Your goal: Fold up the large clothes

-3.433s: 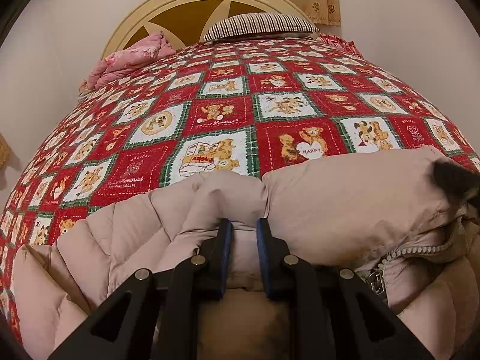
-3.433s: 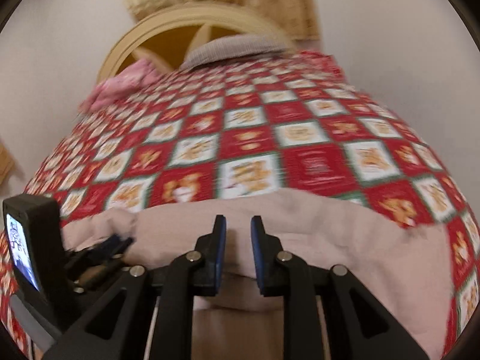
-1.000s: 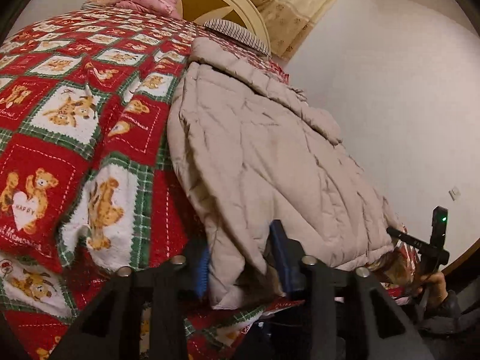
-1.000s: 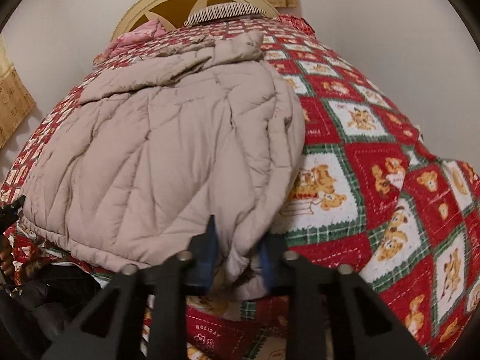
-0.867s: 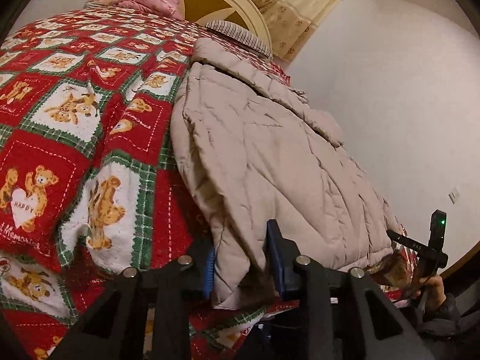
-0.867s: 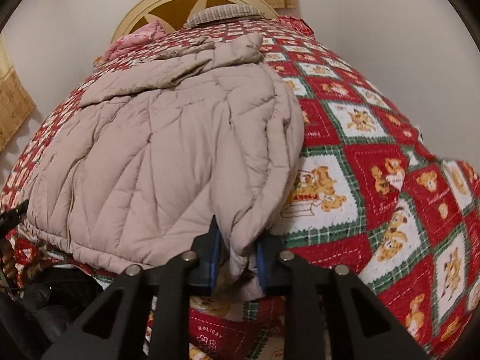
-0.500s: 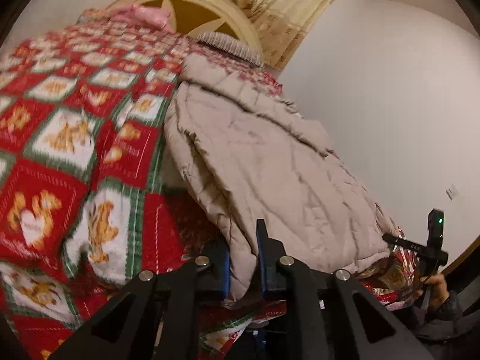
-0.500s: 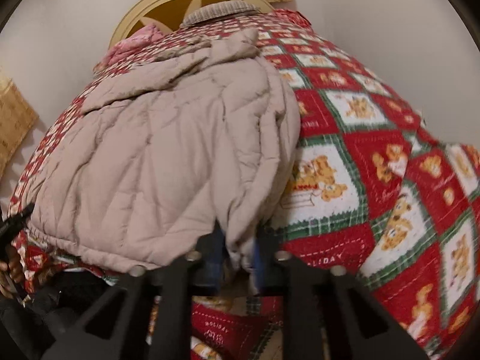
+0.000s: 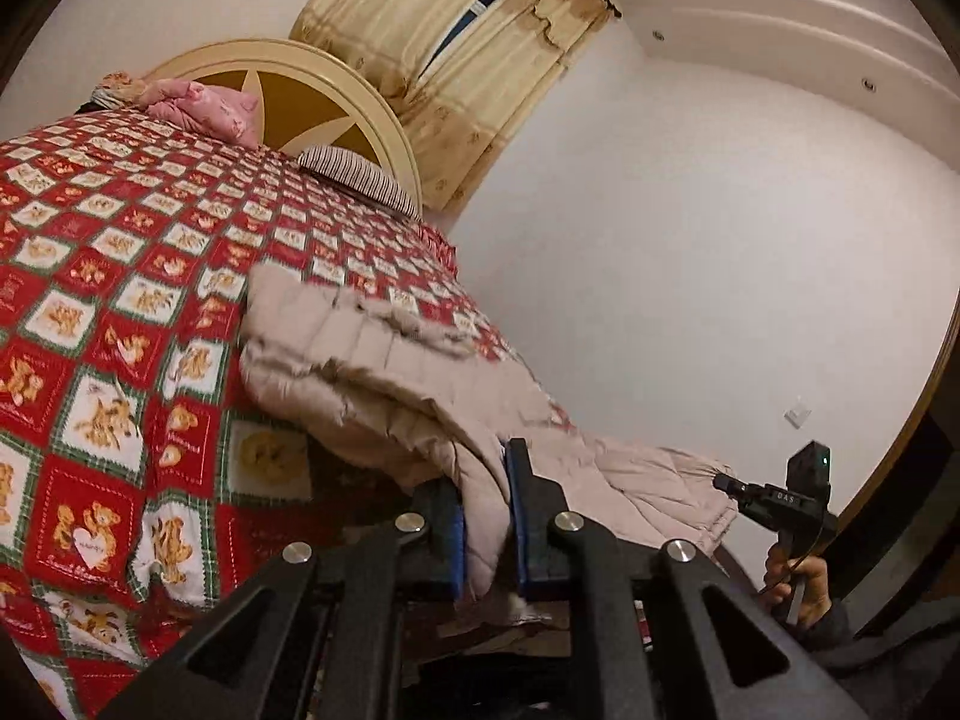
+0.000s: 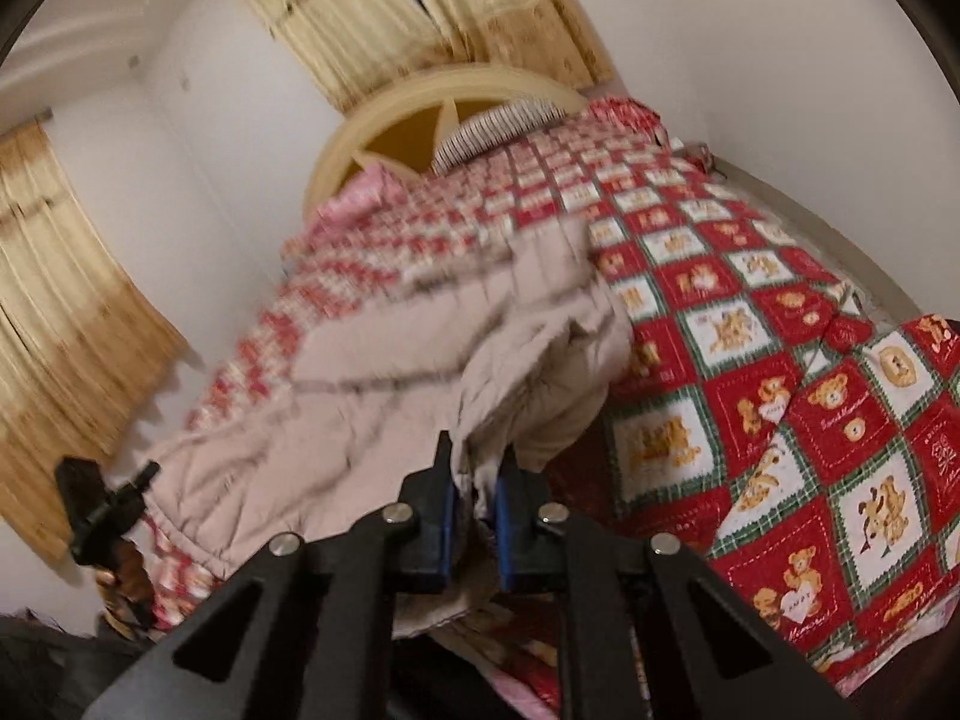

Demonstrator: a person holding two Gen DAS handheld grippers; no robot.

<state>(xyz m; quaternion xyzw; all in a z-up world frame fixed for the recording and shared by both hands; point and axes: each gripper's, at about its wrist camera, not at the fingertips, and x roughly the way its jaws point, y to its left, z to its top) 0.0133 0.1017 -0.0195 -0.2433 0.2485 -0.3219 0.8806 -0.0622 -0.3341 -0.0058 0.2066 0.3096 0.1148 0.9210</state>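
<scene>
Jacket: a beige quilted puffer jacket (image 9: 384, 372), soft and rumpled, lies lower centre on the red teddy-bear patchwork bedspread (image 9: 90, 324).
Left gripper (image 9: 485, 516): blue pads clamped on the jacket's hem.
Right gripper (image 10: 471, 510): jaws have just been closing, pinching a hem fold.
Left view only: crisp striped pillow (image 9: 360, 177), wall socket (image 9: 798, 415).
Right view only: motion-blurred, second curtain (image 10: 54, 312) at left.
</scene>
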